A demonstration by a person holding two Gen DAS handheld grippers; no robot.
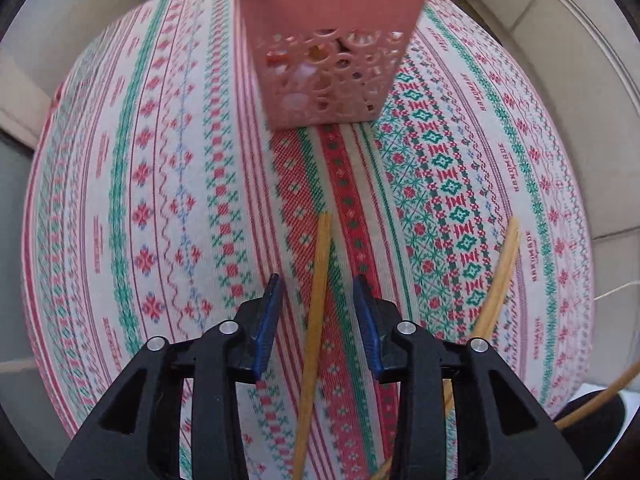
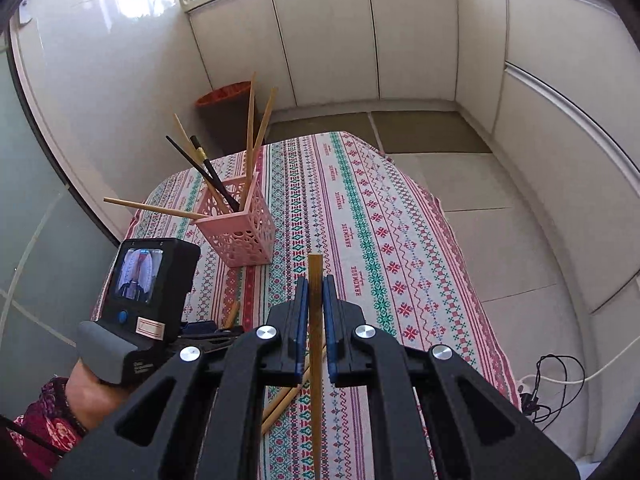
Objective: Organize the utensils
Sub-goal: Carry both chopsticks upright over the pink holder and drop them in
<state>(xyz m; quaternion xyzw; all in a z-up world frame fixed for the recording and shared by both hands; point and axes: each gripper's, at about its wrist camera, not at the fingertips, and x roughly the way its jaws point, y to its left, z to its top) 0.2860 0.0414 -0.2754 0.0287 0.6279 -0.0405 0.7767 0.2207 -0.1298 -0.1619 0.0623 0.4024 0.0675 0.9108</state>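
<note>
Gleaming pale bamboo chopstick [image 2: 315, 320] — straight, square-tipped

Pink perforated holder [image 2: 240, 228]: one, standing on the tabletop [image 2: 360, 216].
Chopsticks in the holder: six counted, four of pale wood [image 2: 251, 128] and two black [image 2: 214, 178]; one pale stick leans far out over the rim.
Pale wooden chopstick clamped in the right tool [image 2: 315, 312]: one.
Pale wooden chopsticks lying loose on the tabletop, left wrist view: two [image 1: 316, 320] clearly seen, and part of a third stick at the lower right edge.
Tools: two.
</note>
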